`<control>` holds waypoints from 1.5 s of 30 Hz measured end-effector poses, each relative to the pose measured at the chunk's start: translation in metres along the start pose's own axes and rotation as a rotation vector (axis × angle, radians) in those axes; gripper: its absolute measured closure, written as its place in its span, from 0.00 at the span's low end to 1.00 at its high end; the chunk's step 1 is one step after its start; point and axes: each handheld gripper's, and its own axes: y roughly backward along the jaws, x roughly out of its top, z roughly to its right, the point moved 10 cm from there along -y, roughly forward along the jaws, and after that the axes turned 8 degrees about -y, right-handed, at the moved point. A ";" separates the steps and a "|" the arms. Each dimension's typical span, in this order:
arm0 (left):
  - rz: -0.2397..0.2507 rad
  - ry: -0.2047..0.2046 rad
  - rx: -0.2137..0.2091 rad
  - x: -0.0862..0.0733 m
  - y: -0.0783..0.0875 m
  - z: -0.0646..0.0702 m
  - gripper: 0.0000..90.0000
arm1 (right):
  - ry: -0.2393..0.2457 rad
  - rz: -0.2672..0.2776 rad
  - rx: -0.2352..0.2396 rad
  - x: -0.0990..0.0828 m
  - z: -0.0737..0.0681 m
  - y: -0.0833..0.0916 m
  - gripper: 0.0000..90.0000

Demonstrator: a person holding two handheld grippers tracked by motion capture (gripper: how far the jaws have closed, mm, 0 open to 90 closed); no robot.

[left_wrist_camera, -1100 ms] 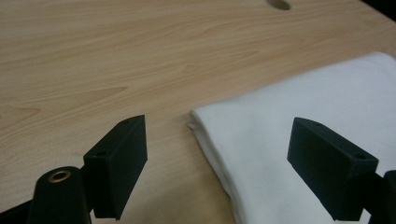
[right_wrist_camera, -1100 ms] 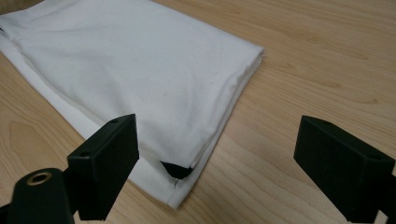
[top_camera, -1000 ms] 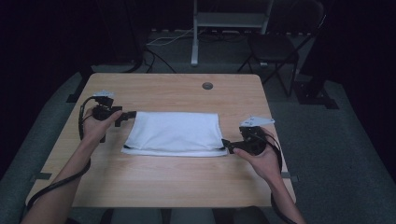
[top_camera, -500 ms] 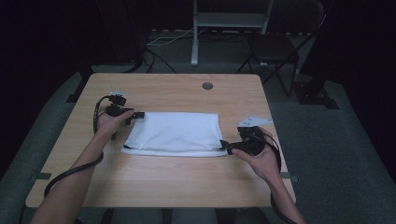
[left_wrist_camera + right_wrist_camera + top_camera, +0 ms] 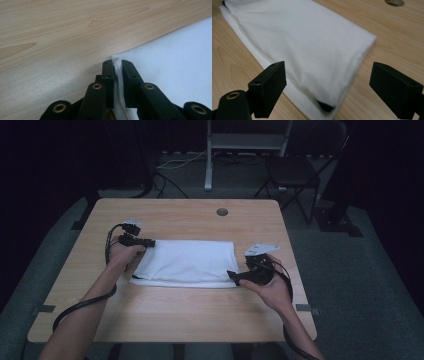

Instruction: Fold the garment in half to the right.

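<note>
A folded white cloth [image 5: 187, 262] lies flat in the middle of the wooden table [image 5: 200, 315]. My left gripper [image 5: 150, 242] is at the cloth's far left corner. Its jaws have just been closing, and in the left gripper view the left gripper [image 5: 117, 62] is shut on a pinched ridge of the cloth [image 5: 175, 67]. My right gripper [image 5: 231, 276] is at the cloth's near right corner. In the right gripper view the right gripper [image 5: 328, 72] stands open, one jaw on each side of that corner of the cloth [image 5: 307, 37]. A dark bit [image 5: 325, 106] peeks from under the corner.
A round cable hole [image 5: 222, 212] sits in the table near its far edge. Beyond the table stand a dark chair [image 5: 295, 170] and a metal stand [image 5: 209, 155] on grey carpet. Bare wood surrounds the cloth on all sides.
My left gripper moved from the table's left side to the cloth's far left corner and shut on it. My right gripper edged closer to the near right corner.
</note>
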 end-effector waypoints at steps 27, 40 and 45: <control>0.049 -0.011 -0.014 0.016 0.042 0.005 0.94 | 0.452 -0.085 0.267 0.083 -0.185 -0.106 0.29; 0.037 -0.009 -0.022 0.012 0.046 0.004 0.95 | 0.521 -0.107 0.339 0.073 -0.234 -0.160 0.46; 0.035 -0.009 -0.023 0.011 0.046 0.005 0.95 | 0.550 -0.113 0.341 0.066 -0.244 -0.177 0.52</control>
